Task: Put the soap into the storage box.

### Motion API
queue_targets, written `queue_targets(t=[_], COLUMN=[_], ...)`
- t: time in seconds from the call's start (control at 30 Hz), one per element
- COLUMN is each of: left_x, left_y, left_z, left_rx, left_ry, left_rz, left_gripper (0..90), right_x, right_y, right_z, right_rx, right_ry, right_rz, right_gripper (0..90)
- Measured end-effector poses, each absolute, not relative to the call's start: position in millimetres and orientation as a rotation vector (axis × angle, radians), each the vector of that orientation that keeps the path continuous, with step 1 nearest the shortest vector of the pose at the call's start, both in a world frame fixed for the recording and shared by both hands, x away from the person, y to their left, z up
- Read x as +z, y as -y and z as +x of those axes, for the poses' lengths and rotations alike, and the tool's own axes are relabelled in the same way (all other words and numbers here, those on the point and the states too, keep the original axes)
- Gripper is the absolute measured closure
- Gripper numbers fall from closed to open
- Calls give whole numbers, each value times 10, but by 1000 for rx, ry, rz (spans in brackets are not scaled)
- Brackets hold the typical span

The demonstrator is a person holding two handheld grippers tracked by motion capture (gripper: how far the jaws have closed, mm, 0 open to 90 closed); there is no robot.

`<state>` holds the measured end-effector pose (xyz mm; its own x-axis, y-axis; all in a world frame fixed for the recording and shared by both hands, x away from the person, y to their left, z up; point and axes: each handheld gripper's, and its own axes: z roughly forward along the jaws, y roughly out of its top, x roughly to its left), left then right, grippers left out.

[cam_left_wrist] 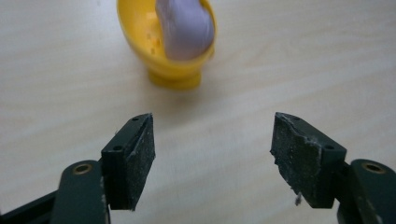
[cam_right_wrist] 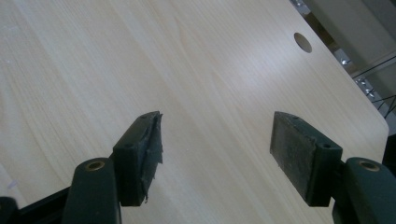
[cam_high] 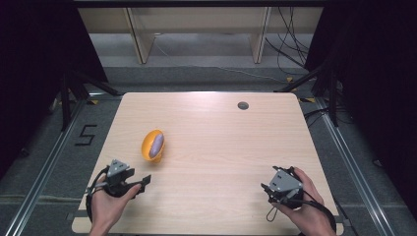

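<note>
Yellow plastic is catching the eye on the pale wooden worktop [cam_high: 211, 147]: a small yellow bowl [cam_high: 151, 145] is sitting left of the worktop's middle, tipped onto its side so that its mouth is facing partly upward. A purple-grey rounded object [cam_high: 157, 143] is lying inside the bowl, touching its inner wall. In the left gripper view the bowl [cam_left_wrist: 166, 49] is resting on its short foot, with the purple-grey object [cam_left_wrist: 184, 25] bulging over the rim.

Just short of the bowl, on the person's side, the left gripper [cam_high: 142, 180] is hovering low over the wood, and the left hand [cam_high: 110, 204] is gripping its body. Its fingers [cam_left_wrist: 135, 154] are standing wide apart with bare wood between them, holding nothing and pointing at the bowl.

Well apart from the bowl, toward the worktop's near right corner, the right gripper [cam_high: 265, 189] is sitting in the right hand [cam_high: 307, 206]. Its fingers [cam_right_wrist: 301, 154] are also spread wide and gripping nothing.

Far beyond the bowl, near the back edge, a round dark cable hole [cam_high: 243, 105] is showing in the wood.
</note>
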<state>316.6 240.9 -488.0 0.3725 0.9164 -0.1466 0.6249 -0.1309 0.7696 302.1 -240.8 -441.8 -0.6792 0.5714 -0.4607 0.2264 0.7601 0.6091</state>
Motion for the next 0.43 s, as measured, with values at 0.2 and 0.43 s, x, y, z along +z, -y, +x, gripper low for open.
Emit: queue_targets(t=[0.2, 0.43], left_x=[-4998, -4996], left_y=[-2425, -2433], left_z=[2983, 3017], left_rx=[473, 476], left_ry=[-1343, -1323], left_rz=[1854, 1824], left_gripper=[336, 366], right_x=[-4433, -4454], right_y=[2421, 2445], right_z=[3018, 3035], right_rx=[750, 791], right_ry=[-2313, -2324], right_rz=[657, 710], right_gripper=[373, 402])
